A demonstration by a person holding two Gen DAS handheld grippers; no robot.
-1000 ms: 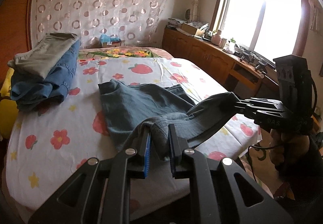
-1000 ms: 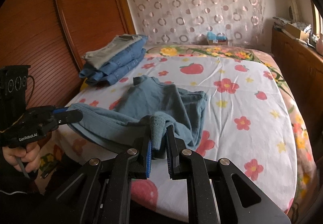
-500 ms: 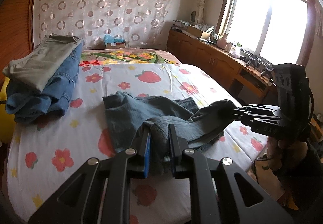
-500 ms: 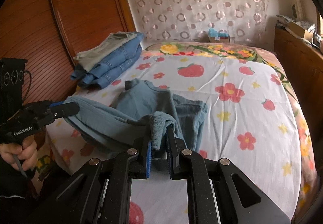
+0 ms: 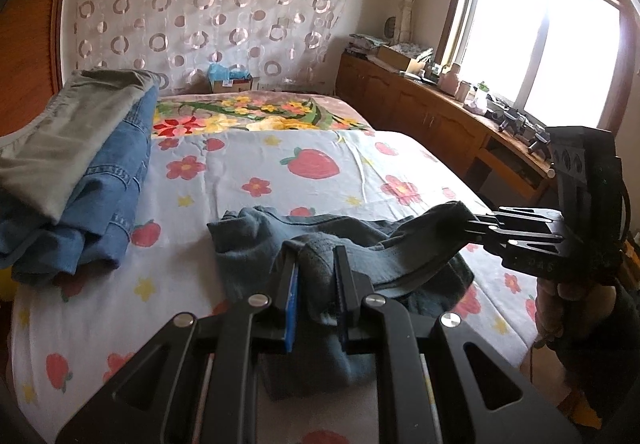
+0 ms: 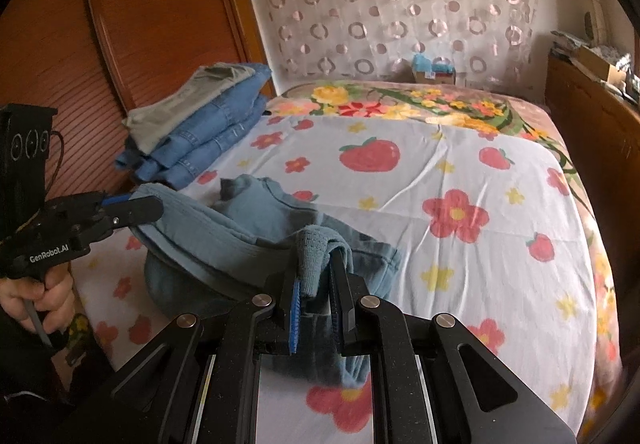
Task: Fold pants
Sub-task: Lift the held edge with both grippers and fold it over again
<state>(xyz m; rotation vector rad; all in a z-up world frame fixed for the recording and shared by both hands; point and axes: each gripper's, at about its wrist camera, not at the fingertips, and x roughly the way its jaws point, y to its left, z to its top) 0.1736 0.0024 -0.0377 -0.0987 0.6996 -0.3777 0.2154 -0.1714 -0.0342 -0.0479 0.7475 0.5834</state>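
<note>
the grey-blue pants (image 5: 256,244) lie bunched on the near part of the bed (image 5: 224,180), partly lifted off the sheet. the left gripper (image 5: 316,276) has its 2 fingers clamped on a thick fold of the soft, brushed cotton-like cloth, and the right gripper (image 6: 314,284) is clamped the same way on another ribbed-looking fold. between the 2 grips the fabric hangs as a slack band with a stitched hem edge, while the rest of the garment rests flat on the sheet beyond. in the left wrist view the right gripper (image 5: 472,222) shows from the side, held by a hand (image 5: 560,296), with cloth pinched at its tip; in the right wrist view the left gripper (image 6: 140,206) shows likewise at the left, held by a hand (image 6: 38,296).

a small cardboard box (image 5: 234,84) stands at the far end of the bed against the curtain (image 5: 208,4); blue crumpled material sticks out of it, too small to tell what.

the sheet is smooth white fabric printed with red strawberries and flowers. on the far left lies a stack of folded clothes (image 6: 200,124): blue denim with visible seams below, a matte grey-green piece on top. the curtain is sheer with shiny ring shapes. a ribbed wooden panel (image 6: 80,44) lines the left wall, and a wooden cabinet (image 5: 420,116) runs along the right under the window (image 5: 540,44).
</note>
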